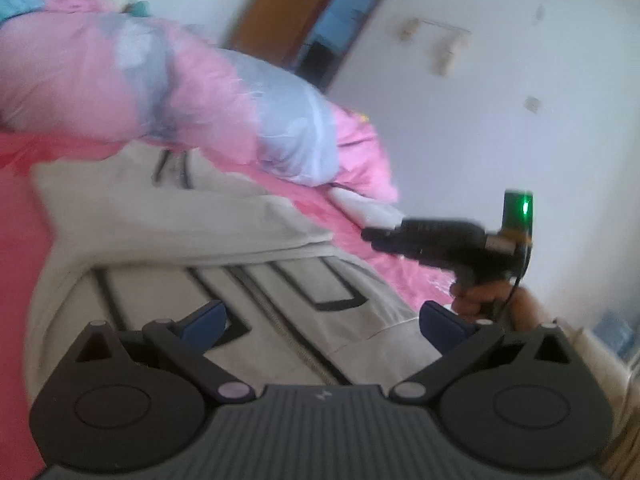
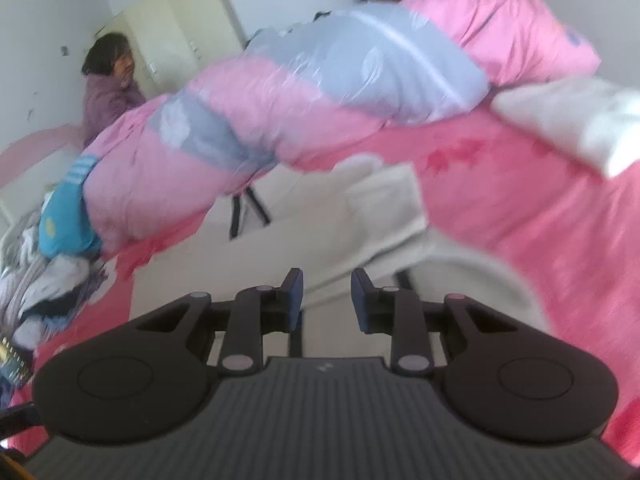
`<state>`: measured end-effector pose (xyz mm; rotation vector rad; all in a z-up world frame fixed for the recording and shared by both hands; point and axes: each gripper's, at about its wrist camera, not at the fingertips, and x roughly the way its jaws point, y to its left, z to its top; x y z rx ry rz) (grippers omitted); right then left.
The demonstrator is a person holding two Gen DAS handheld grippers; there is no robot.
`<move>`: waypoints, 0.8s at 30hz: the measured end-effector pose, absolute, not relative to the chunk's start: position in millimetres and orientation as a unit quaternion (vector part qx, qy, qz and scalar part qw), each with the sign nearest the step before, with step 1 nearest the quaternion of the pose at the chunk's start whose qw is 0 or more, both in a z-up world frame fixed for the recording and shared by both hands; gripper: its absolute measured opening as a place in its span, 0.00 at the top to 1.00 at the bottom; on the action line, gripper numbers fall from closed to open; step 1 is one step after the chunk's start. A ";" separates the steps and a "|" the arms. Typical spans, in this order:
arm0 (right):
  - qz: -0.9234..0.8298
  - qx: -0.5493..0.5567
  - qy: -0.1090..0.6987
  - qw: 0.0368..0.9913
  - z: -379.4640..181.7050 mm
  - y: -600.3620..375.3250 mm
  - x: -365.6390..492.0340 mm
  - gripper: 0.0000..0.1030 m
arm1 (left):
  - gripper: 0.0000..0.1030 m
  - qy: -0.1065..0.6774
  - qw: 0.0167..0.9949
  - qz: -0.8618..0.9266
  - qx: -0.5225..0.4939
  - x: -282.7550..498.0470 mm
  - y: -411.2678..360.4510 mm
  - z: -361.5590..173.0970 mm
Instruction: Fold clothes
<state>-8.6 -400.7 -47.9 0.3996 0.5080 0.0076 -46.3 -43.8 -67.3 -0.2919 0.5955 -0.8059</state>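
A beige garment [image 1: 224, 216] with black line markings lies spread on the pink bed sheet [image 1: 16, 264]. My left gripper [image 1: 322, 320] hovers over its patterned part, jaws wide open, with nothing between the blue pads [image 1: 204, 320]. The right gripper [image 1: 370, 236] appears at the right of the left wrist view, held by a hand [image 1: 488, 300] above the bed's edge. In the right wrist view the right gripper [image 2: 327, 294] stands over the beige garment [image 2: 328, 216] with a narrow gap between its pads and nothing in it. Both views are blurred.
A rolled pink and grey-blue duvet [image 2: 320, 92] lies across the bed behind the garment. A white folded cloth [image 2: 560, 120] sits at the right, a heap of clothes [image 2: 44, 272] at the left. A person [image 2: 108, 92] sits by a cream wardrobe [image 2: 180, 28].
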 end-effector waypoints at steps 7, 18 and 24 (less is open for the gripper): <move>0.066 0.199 0.239 0.948 -64.5 -365.8 -26.7 0.75 | 0.00 0.328 0.892 -0.271 -0.150 -53.7 -10.5 -83.5; 0.192 0.111 0.241 0.945 -69.8 -284.5 -61.7 0.75 | 0.11 0.311 0.934 -0.144 -0.099 -68.9 12.4 -92.1; 0.204 0.045 0.280 0.937 -105.2 -243.8 -70.8 0.75 | 0.26 0.286 0.944 -0.168 -0.006 -96.0 -32.0 -108.6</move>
